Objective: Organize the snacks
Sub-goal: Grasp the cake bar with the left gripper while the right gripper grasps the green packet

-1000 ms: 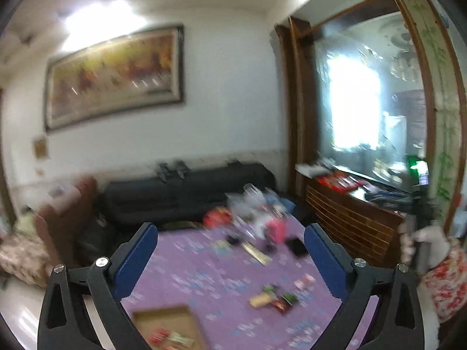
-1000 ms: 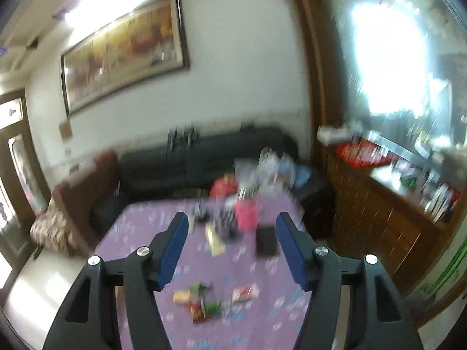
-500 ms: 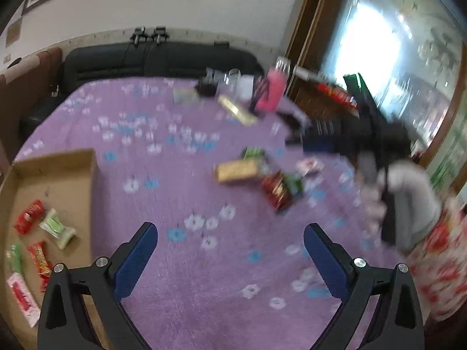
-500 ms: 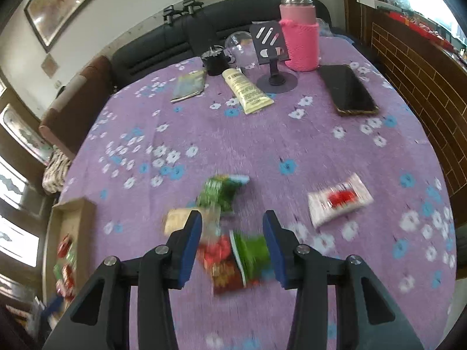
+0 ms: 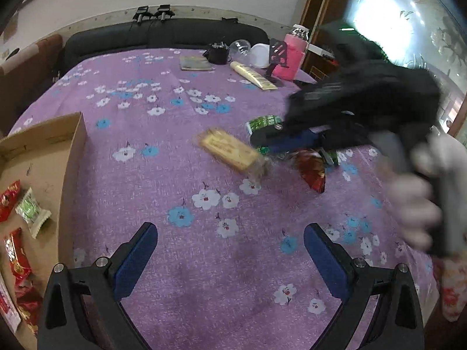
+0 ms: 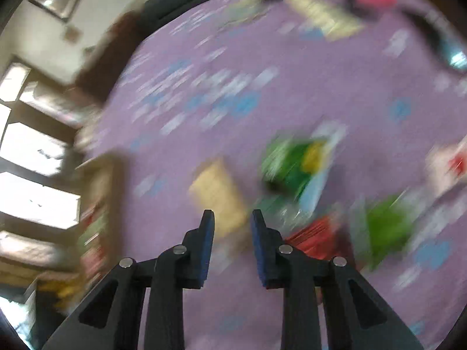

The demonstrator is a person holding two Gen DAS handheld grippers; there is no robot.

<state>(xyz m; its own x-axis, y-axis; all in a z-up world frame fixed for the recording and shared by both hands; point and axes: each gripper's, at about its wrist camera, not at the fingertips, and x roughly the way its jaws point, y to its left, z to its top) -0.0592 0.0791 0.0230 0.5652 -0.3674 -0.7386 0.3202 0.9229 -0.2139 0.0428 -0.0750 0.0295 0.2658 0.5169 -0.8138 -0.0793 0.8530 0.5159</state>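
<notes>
While the right wrist view is all motion smear, the left one is crisp: a flat tan snack bar (image 5: 226, 149) in crinkly wrap lies mid-counter (image 5: 175, 262) on fuzzy purple floral cloth, beside green and red foil packets (image 5: 310, 167). Left tool (image 5: 230, 248) hovers low, spread wide. Right tool (image 6: 232, 218), partly parted, angles down at the bar. Cardboard box (image 5: 43, 151) sits left.

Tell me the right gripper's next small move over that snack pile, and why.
Probably ease the right gripper down a little and shut on the near end of the yellow packet. Its jaws stand slightly apart with nothing visibly gripped, and the packet's end lies just beyond the tips. The cardboard box at the left already holds snacks, while the left gripper hangs open away from the pile.
</notes>
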